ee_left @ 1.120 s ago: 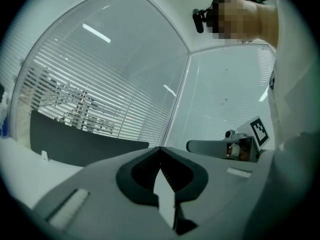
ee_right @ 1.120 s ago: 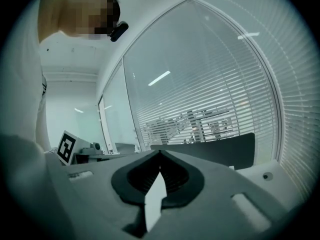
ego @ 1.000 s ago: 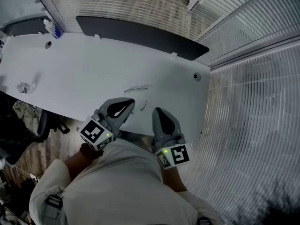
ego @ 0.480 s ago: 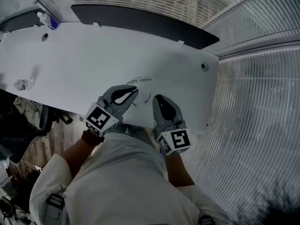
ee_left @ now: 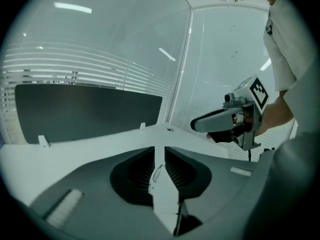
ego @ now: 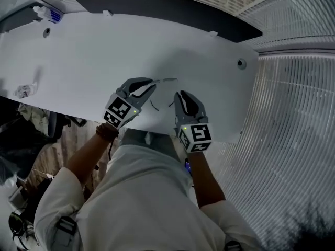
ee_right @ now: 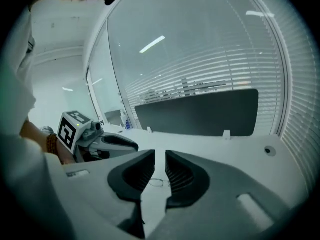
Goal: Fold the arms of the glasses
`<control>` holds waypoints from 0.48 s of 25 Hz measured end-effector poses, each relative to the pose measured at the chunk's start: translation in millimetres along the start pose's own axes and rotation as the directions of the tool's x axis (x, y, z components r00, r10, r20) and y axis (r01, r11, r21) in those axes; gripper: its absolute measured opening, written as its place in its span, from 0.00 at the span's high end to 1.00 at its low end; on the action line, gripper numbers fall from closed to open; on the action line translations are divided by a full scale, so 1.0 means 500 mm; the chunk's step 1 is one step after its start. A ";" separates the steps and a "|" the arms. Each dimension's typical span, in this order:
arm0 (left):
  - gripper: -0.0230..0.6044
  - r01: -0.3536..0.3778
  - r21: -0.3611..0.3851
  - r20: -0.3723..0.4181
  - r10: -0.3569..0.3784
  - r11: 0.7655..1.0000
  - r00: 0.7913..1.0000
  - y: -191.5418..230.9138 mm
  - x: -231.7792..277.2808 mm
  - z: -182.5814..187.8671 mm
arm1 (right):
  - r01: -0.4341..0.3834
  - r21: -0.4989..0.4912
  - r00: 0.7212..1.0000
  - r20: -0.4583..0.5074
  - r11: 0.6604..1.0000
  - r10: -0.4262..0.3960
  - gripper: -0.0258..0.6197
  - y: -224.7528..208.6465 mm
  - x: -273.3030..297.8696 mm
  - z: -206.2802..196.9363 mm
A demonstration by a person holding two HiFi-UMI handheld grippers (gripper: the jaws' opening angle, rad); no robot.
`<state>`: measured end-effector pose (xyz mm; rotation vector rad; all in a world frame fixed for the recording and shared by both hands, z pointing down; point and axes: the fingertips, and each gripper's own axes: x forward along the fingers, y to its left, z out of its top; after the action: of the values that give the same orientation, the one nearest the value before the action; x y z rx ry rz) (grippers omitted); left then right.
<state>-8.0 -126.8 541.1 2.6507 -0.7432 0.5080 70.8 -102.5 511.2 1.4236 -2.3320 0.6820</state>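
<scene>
While both tools sit low over the near edge of the one white table [ego: 78, 61], a single pair of thin wire-framed glasses [ego: 166, 80] lies flat on it just beyond their tips. Its front faces away from the person and its two arms [ego: 153, 105] stick out unfolded towards the person's body. Two grippers are in play, each carrying one marker cube. The left gripper [ego: 149, 85] reaches in from the left with its tip just beside the left end of the frame. In its own view its two jaws stand a narrow slit apart with nothing pinched, and the glasses [ee_left: 156, 174] show through the gap on the tabletop. The right gripper [ego: 180, 94] points at the right arm of the glasses. Its jaws have just been opening and now stand a small gap apart, also clamping nothing. One lens rim [ee_right: 156, 182] can be seen through the slit, lying beyond the pads. Each gripper view also catches the other gripper off to one side. One long dark panel [ego: 167, 9] runs along the table's far edge, and two small round holes [ego: 241, 64] are set in the tabletop, one near each end.
</scene>
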 end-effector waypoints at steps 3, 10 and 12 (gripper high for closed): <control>0.86 0.028 0.005 -0.058 -0.027 1.000 0.998 0.014 0.032 -0.055 | 0.016 0.027 0.998 -0.057 1.000 -0.014 0.84 -0.028 0.035 -0.054; 0.82 0.053 0.049 -0.207 -0.042 0.997 0.978 0.047 0.110 -0.183 | 0.041 0.084 0.987 -0.156 0.996 -0.028 0.79 -0.089 0.095 -0.170; 0.82 0.066 0.049 -0.239 -0.052 0.997 0.970 0.056 0.123 -0.211 | 0.056 0.102 0.983 -0.182 0.993 -0.036 0.79 -0.102 0.107 -0.201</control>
<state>-0.2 -132.2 666.1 2.5917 -0.5832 0.8236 94.9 -106.3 633.6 1.3930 -2.1468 0.8947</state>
